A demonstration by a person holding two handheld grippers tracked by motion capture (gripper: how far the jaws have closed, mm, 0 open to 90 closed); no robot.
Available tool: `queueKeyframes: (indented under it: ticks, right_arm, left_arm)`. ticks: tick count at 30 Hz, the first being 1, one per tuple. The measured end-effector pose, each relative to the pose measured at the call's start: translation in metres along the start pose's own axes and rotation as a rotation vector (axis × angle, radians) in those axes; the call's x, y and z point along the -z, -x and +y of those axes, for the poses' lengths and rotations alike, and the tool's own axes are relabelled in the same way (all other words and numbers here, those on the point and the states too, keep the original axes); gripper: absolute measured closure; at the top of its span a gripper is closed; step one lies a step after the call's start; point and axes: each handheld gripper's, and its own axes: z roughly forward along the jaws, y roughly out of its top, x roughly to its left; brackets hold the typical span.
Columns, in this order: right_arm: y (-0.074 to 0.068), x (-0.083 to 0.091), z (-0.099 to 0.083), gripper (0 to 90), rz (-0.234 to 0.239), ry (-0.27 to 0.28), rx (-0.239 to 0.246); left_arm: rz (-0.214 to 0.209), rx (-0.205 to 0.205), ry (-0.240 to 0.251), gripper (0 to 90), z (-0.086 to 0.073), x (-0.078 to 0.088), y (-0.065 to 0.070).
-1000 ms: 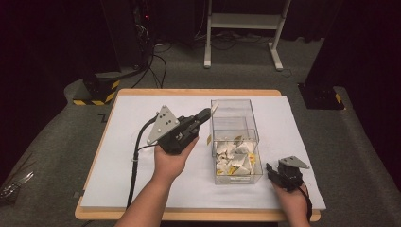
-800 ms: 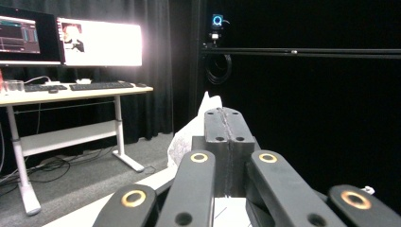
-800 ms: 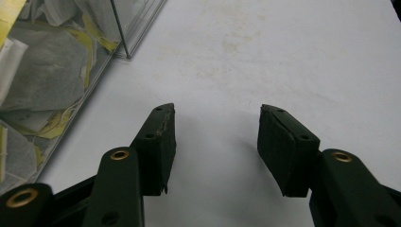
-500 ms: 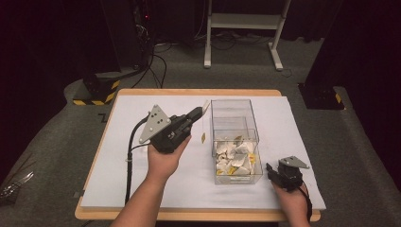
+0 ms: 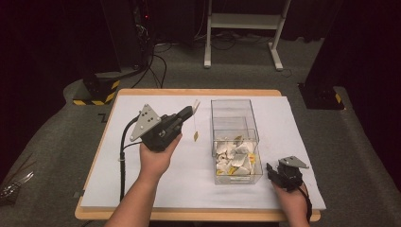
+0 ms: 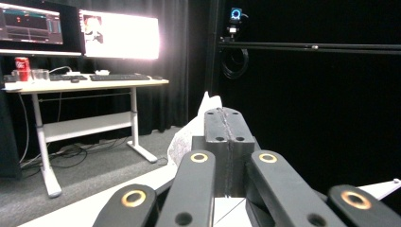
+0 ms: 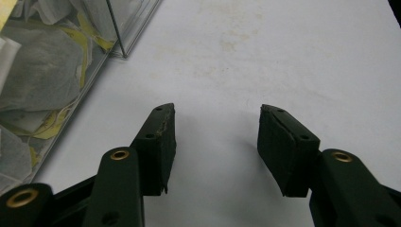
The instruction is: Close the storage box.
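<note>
You hold two tools, one in each hand: the left tool (image 5: 188, 112) and the right tool (image 5: 270, 169). You have one table (image 5: 156, 215) with one white sheet (image 5: 165, 184) on it. One clear box (image 5: 235, 139) stands on the sheet. It has two parts inside. One tea bag (image 5: 195, 105) hangs from your left tool, with one string and one small tag (image 5: 196, 136). A pile of tea bags (image 5: 234, 159) lies in the box, too many and too mixed up to count.

Bright white table (image 5: 156, 189), dark surroundings; monitor (image 6: 118, 35) glares, overexposed.
</note>
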Motion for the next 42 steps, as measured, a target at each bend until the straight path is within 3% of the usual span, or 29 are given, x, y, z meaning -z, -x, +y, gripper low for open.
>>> queueKeyframes:
  ticks: [22, 42]
  right_arm:
    - [0.0, 0.0, 0.0, 47.5, 0.006, -0.001, -0.001]
    - [-0.001, -0.001, 0.0, 47.5, -0.002, -0.003, 0.008]
  left_arm:
    - [0.104, -0.005, 0.01, 90.0, 0.008, 0.03, -0.036]
    - [0.193, 0.013, 0.033, 90.0, 0.004, 0.067, -0.066]
